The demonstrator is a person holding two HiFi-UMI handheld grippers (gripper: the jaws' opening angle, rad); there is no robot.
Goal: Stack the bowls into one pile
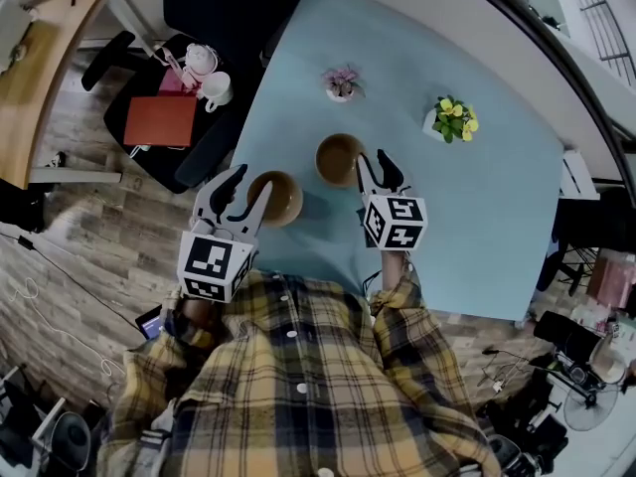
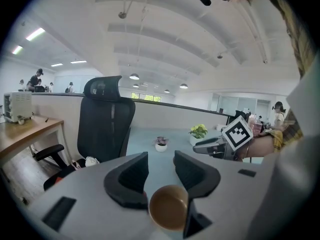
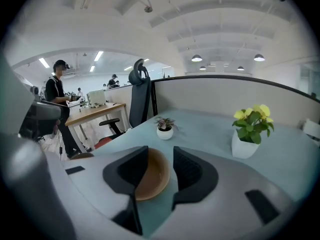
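Seen from above, a pale blue table point(image 1: 477, 227) fills the middle of the frame. Two brown bowls sit near each other but apart at its lower left. The lower bowl point(image 1: 278, 197) lies close to the table's slanting left edge, and the upper bowl point(image 1: 338, 159) sits just up and right of it.

The left gripper point(image 1: 243, 199) is released, jaws spread, with the lower bowl showing beneath the gap. The right gripper point(image 1: 380, 165) is also released, the upper bowl's rim in its gap and no pad pressing.

Bare tabletop spreads to the right. A pink flower pot point(image 1: 341, 83) and a yellow flower pot point(image 1: 452, 120) stand farther up.

The left gripper view adds a black chair point(image 2: 106, 119) upright beyond the table's edge. The right gripper view adds a person point(image 3: 57, 91) standing by a wooden desk point(image 3: 95, 111) at its left.
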